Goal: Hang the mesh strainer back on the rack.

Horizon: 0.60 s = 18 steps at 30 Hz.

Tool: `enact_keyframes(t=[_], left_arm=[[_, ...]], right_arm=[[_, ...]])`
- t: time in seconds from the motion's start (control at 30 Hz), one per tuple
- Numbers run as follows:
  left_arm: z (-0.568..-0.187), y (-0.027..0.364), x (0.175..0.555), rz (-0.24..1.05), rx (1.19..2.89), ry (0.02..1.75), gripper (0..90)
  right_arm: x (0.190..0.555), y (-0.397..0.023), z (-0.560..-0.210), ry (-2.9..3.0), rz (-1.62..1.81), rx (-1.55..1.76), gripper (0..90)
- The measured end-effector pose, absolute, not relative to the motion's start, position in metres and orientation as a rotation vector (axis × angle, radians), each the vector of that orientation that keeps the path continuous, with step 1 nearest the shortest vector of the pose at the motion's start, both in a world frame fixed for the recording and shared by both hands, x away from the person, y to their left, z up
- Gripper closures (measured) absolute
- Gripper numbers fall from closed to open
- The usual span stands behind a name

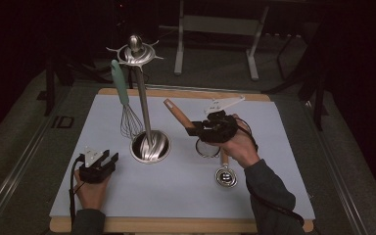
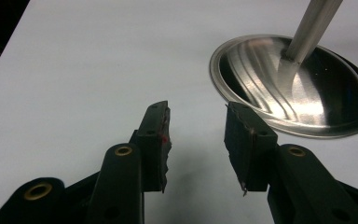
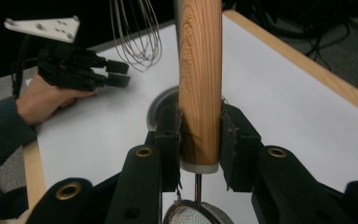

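Right gripper (image 3: 199, 140) jaws clamp the strainer's wooden handle (image 3: 199, 70); lift steadily toward the rack hook (image 1: 136, 53) (left gripper (image 2: 196, 140) jaws released, idle)

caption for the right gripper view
Right gripper clamps the round wooden handle of a small metal mesh strainer.

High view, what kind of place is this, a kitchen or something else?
Probably a recording workbench in a lab or studio, not a kitchen. Kitchen tools, a whisk on a steel utensil stand and a wooden-handled strainer, are laid out on a white mat, with bare metal frames and dark floor behind.
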<state>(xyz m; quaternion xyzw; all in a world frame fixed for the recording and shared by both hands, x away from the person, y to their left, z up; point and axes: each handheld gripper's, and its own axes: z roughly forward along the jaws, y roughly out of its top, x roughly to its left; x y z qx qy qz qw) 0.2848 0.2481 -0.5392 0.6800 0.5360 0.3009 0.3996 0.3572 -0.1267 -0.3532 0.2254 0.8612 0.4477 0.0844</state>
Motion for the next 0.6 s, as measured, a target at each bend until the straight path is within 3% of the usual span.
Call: enact_keyframes(t=[0.6], left_arm=[[-0.539, 0.248, 0.285, 0.764, 1.717, 1.357, 60.5]], right_arm=[[0.347, -0.114, -0.322, 2.502, 1.466, 0.52, 70.9]])
